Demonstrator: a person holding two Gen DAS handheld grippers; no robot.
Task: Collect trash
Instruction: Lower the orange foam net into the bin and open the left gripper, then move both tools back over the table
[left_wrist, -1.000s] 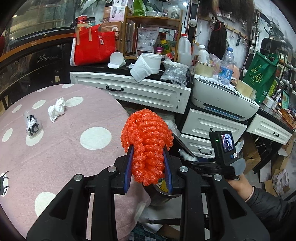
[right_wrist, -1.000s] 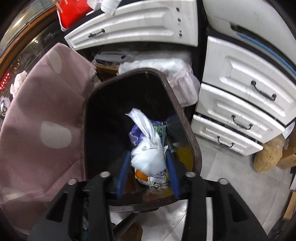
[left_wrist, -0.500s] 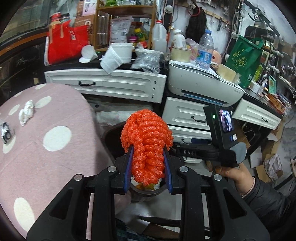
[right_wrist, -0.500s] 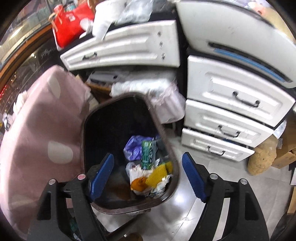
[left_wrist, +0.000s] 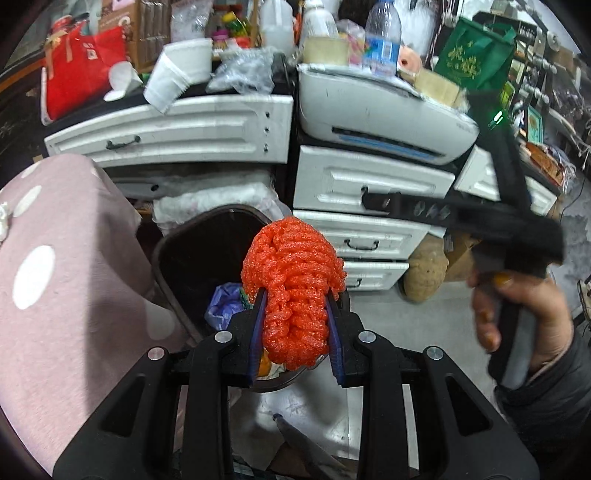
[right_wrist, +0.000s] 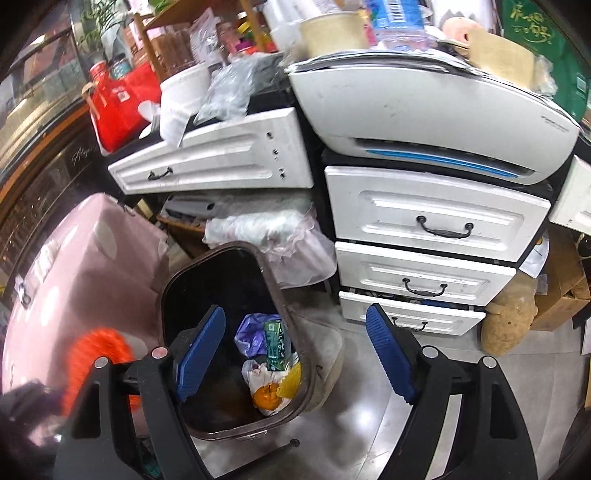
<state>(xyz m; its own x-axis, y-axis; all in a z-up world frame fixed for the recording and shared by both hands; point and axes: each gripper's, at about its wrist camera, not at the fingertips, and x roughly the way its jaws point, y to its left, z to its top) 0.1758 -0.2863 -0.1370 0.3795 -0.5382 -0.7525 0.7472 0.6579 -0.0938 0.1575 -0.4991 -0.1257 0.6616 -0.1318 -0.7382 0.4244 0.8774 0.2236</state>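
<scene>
My left gripper is shut on an orange foam net and holds it above the near rim of a dark brown trash bin. The bin stands on the floor beside the pink table and holds several pieces of trash, among them a purple bag, a green carton and an orange fruit. My right gripper is open and empty above the bin's right side. The orange net shows blurred at the lower left of the right wrist view.
A pink polka-dot tablecloth covers the table to the left of the bin. White drawers and a printer stand behind the bin. A brown sack sits on the floor at the right. A crumpled tissue lies on the table.
My right gripper opened, dropped a white wad into the bin and pulled up and back. My left gripper carried the orange net from over the table to above the bin.
</scene>
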